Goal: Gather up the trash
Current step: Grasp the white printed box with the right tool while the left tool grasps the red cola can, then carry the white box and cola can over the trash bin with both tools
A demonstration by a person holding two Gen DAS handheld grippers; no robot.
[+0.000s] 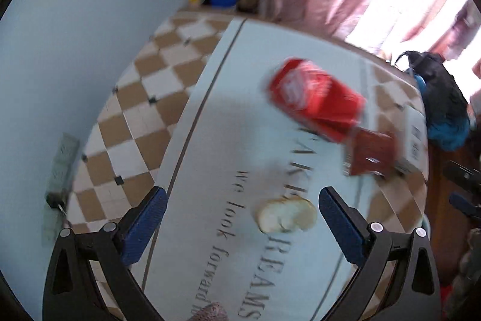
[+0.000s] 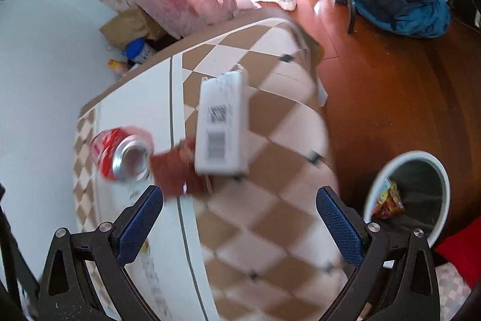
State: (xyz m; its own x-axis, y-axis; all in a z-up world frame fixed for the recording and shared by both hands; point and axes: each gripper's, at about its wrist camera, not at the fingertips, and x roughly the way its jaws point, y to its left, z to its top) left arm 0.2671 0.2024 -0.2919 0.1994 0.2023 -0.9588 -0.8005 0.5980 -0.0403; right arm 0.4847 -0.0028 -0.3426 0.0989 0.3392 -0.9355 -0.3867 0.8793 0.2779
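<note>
Spread wide and gripping nothing, the blue-padded fingers (image 1: 150,212) of the left gripper (image 1: 242,226); likewise parted and empty, those of the right gripper (image 2: 239,227). Both views smeared by motion blur, so fine detail unreadable. Poised above a table (image 2: 270,176) under a brown-and-white checked cloth with a pale printed panel down its middle, probably spread in readiness for a first pick, since neither pair touches anything. Lying on its side on that pale panel, a red soda can (image 1: 315,100), its open top turned toward the right wrist camera; just beside it, touching or overlapping, a dark red wrapper (image 1: 372,154), and next to that a white carton (image 2: 222,122) with a barcode. Nearer the left fingers, almost between them but slightly ahead, a pale rounded scrap (image 1: 285,214), perhaps bread or peel, too blurred to name. Can and wrapper ahead of the right gripper and off toward its left finger, carton straight ahead, all clear of the pads. Down on the wooden floor beside the table, a white wastebasket (image 2: 375,185) already holding a bright snack packet (image 2: 387,200), evidently the destination. Most of the collecting seemingly not yet done.
</note>
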